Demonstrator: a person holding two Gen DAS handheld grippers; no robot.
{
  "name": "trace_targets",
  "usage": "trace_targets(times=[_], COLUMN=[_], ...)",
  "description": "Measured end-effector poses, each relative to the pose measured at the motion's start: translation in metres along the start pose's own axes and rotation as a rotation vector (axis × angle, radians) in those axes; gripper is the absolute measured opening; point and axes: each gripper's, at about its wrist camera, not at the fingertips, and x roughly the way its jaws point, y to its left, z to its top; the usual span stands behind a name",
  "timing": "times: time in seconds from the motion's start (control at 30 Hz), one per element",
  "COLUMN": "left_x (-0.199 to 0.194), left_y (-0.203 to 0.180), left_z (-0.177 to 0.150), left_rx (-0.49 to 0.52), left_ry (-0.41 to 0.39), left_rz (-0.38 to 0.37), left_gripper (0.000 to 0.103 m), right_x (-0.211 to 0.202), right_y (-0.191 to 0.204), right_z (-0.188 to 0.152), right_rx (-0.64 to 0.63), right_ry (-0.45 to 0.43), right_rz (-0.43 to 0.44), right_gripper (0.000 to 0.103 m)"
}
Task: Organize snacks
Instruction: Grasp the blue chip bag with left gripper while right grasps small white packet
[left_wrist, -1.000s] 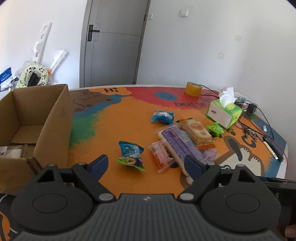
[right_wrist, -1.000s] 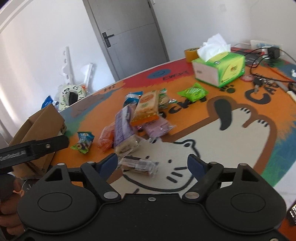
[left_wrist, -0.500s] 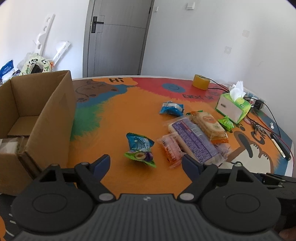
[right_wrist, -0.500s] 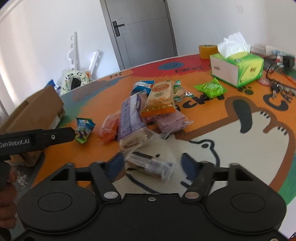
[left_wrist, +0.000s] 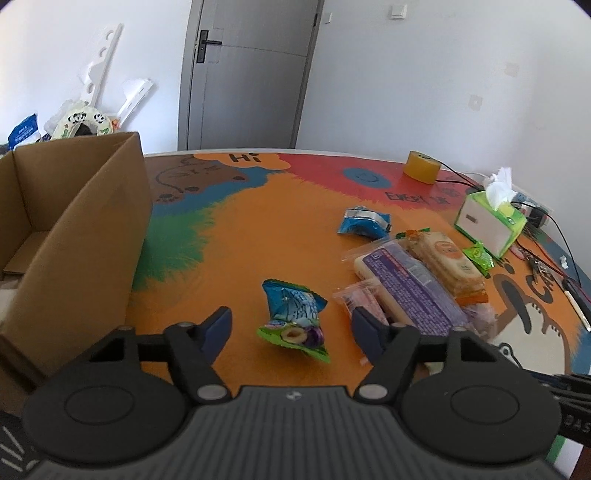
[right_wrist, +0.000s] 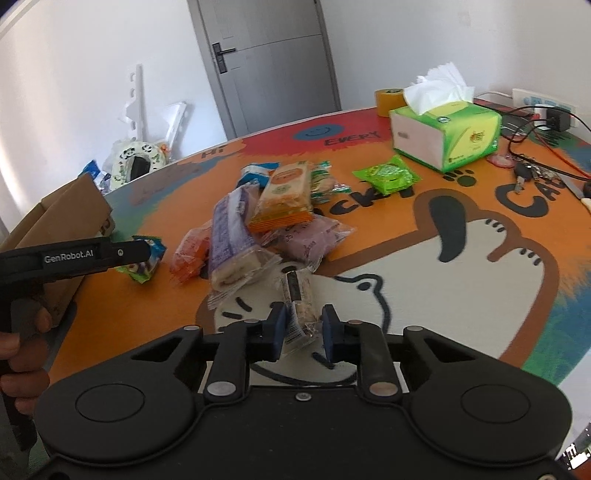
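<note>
While clamped, right tool (right_wrist: 303, 328) apparently tilted.

Left gripper (left_wrist: 291, 328) angled down at the bright cartoon-print table mat (left_wrist: 236, 236), jaws just been closing in, nothing pinched yet. Crinkly blue-and-green snack pouch (left_wrist: 293, 317) lying flat between the blue fingertips (left_wrist: 218, 328), apart from both. Clear-wrapped orange snack pack (left_wrist: 360, 297) right by the right-hand tip, long purple-label cake pack (left_wrist: 410, 288) just past it. Open brown cardboard box (left_wrist: 85, 236) off to the left.
</note>
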Motion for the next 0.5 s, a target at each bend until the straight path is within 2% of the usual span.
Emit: trace_targets(times=[0.17,0.27,0.33,0.5], left_x=[0.011,0.017,0.018,0.016], left_y=[0.000,0.002,0.003,0.007], left_z=[0.000,-0.002,-0.003,-0.004], left_rx=[-0.008,-0.016,-0.019,-0.028], left_ry=[0.008,0.021,0.013,0.009], left_rz=[0.008,0.002,0.006,-0.015], left_gripper=[0.061,0.051,0.040,0.037], right_x=[-0.001,0.002,0.004,0.010], right_y=[-0.009,-0.010,-0.007,0.001], right_z=[0.003,0.004,0.005,0.007], right_rx=[0.021,0.020,0.013,-0.018], right_ry=[-0.005,0.011,0.014,0.008], right_rz=[-0.032,-0.035,-0.041,-0.063], right_gripper=[0.022,0.026,0.028,0.030])
